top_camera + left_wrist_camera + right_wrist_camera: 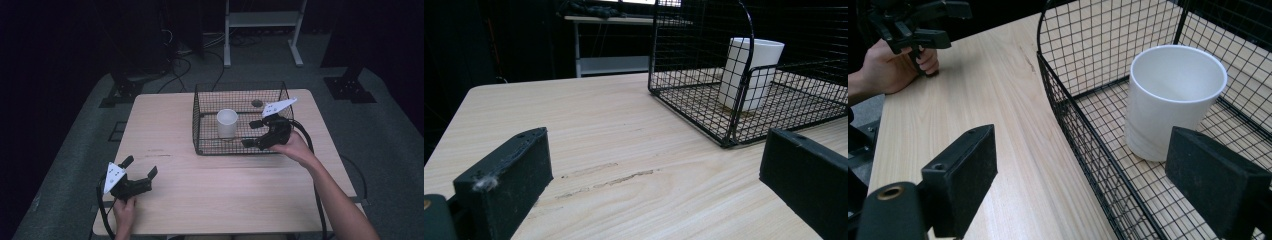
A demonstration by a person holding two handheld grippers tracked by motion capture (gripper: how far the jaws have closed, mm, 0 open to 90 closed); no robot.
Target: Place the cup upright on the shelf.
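A: Cup (227, 123) first: where does it stand?

B: Upright inside the wire basket (200, 127), near the basket's left half as the high view shows it, open mouth up, nothing in it that I can see. It stands free of the basket's walls.

A: And the right gripper (254, 134)?

B: At the basket's near wall, on the cup's right. In the right gripper view one jaw sits outside the mesh over the table (165, 125) and the other inside the basket, just beside the cup's foot. So the jaws straddle the basket's wall. They stand partly open, with no pad pressing on the wire or the cup; it has hold of nothing.

A: Why straddle the wall?

B: My guess is one of two things: a pinch on the basket's wall to move or steady it, or a slanted approach to the cup. The frames do not settle which.

A: The left gripper (140, 167)?

B: Well away from the basket, at the table's near left corner, resting low in the person's hand. Its jaws are spread wide and empty, pointed across the bare wood toward the basket. It looks parked, keeping out of the other hand's way.

A: Why is the cup's mouth up?

B: Likely so its rim or side can be gripped from above the basket.
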